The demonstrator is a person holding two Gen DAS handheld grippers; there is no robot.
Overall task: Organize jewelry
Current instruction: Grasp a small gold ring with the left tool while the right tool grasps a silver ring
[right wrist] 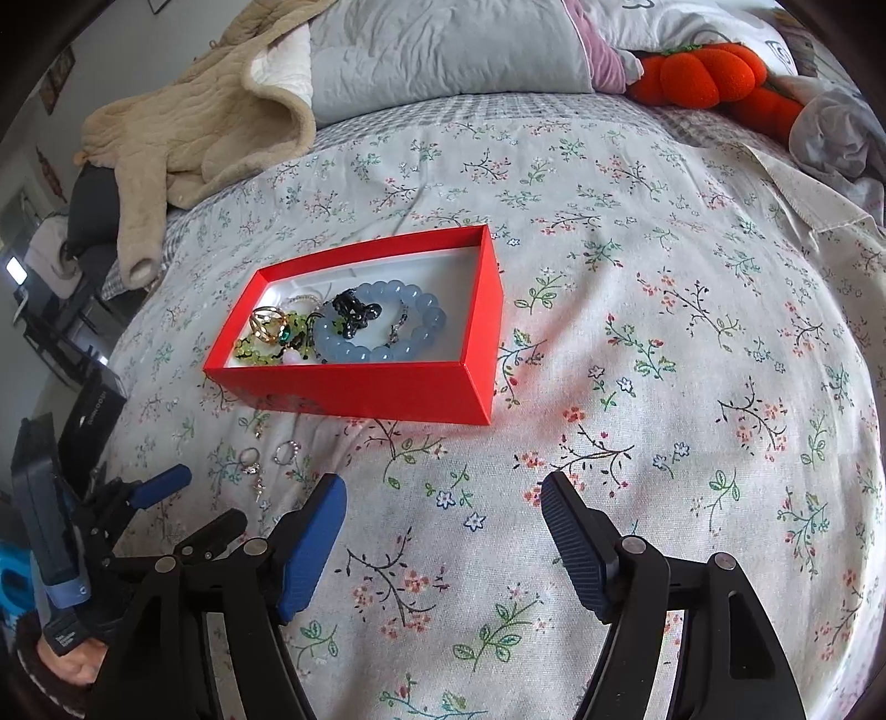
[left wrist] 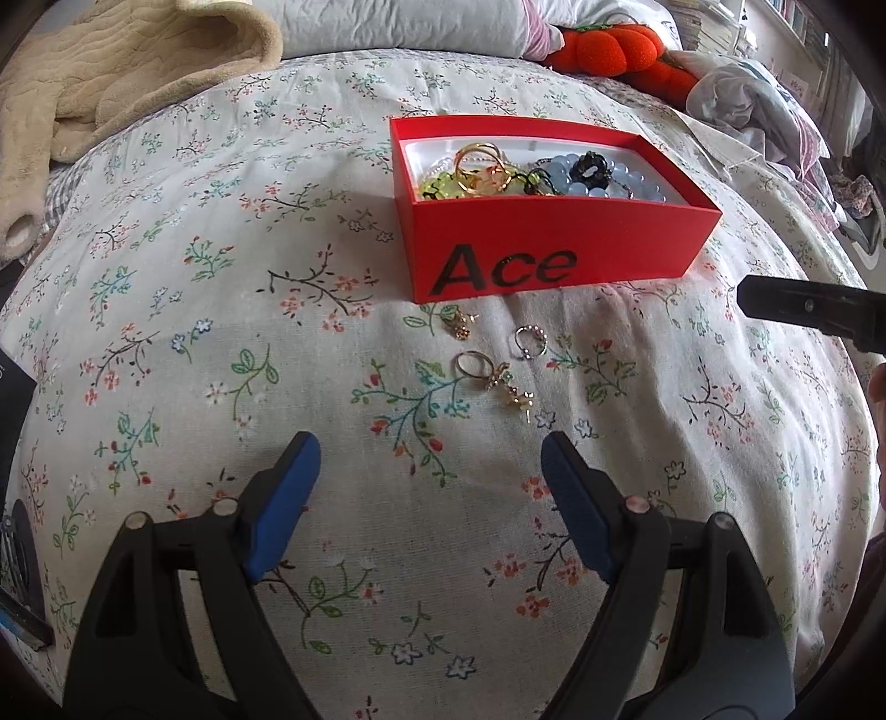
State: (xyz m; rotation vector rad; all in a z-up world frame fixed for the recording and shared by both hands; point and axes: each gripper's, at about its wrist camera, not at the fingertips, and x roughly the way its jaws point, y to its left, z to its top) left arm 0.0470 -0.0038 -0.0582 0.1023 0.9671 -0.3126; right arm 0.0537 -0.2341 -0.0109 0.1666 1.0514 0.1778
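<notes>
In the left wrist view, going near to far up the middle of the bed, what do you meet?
Left gripper, open → gold ring with charms → silver ring → red box → orange plush.

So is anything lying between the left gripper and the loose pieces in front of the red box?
Nothing visible: only bare floral sheet lies between the open left gripper and the gold earring, with the red box just beyond.

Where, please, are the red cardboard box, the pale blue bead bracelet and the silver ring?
Red cardboard box [left wrist: 554,243]: left wrist view, front wall.
Pale blue bead bracelet [right wrist: 426,324]: right wrist view, right-hand beads.
Silver ring [left wrist: 529,342]: left wrist view, its band.
</notes>
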